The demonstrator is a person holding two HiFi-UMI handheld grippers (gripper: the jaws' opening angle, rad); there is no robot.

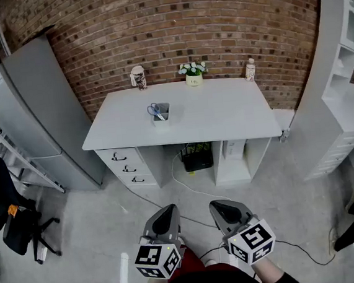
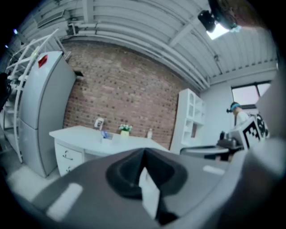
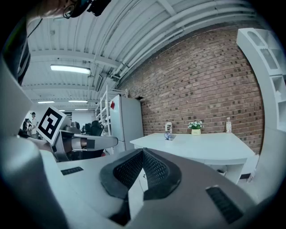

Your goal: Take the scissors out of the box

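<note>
Scissors (image 1: 155,111) in box (image 1: 161,123) on desk (image 1: 224,111), plant (image 1: 193,73) behind, fridge (image 1: 31,114) left, shelf unit (image 1: 339,78) right

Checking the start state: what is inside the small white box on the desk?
Blue-handled scissors stick up out of the box, handles on top. Their blades are hidden by the box wall, and anything else inside cannot be seen.

Scissors (image 1: 155,111) in box (image 1: 162,122), white desk (image 1: 224,116), brick wall (image 1: 184,25) behind
</note>
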